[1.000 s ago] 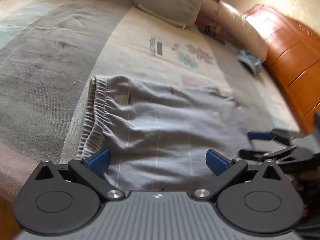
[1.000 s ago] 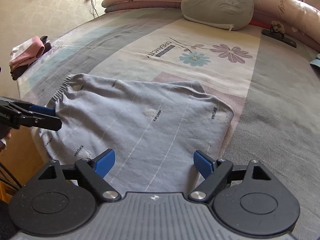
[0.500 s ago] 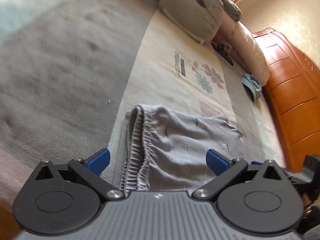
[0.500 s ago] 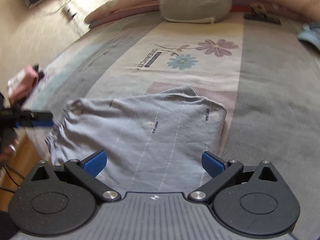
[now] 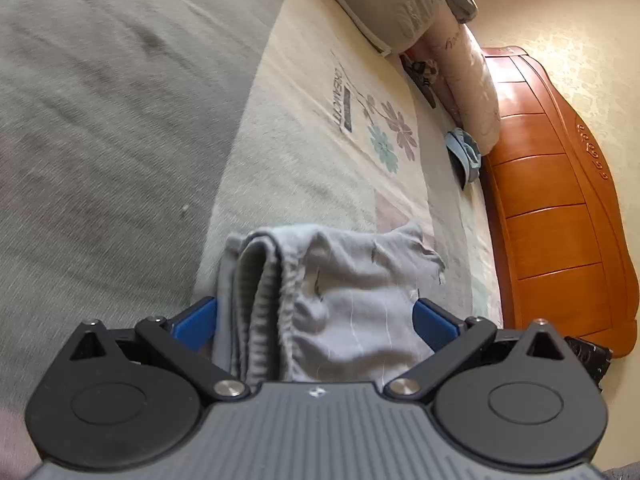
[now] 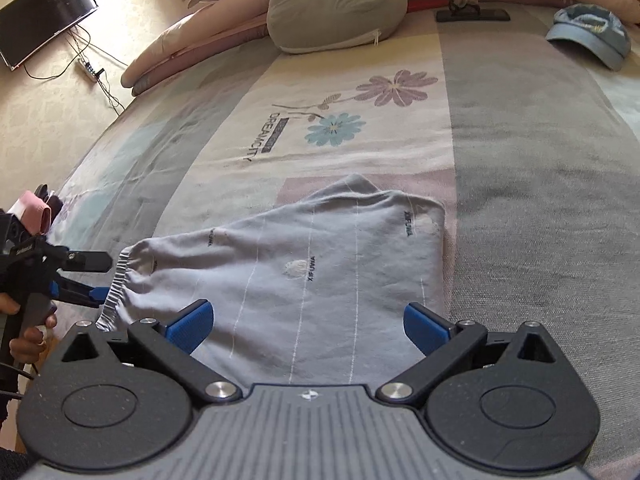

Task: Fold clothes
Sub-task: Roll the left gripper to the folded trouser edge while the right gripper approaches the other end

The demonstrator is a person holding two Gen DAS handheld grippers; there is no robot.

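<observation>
Shorts lay flat near the bed's near edge, my left gripper open at the waistband, my right gripper just widened, empty; I judged I should pinch both layers squarely.

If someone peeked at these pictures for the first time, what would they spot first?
Probably the grey shorts spread on the bed, just ahead of the open right hand-held gripper. The left hand-held gripper, open too, sits at the elastic waistband. Farther back are a grey cushion and a blue cap.
</observation>
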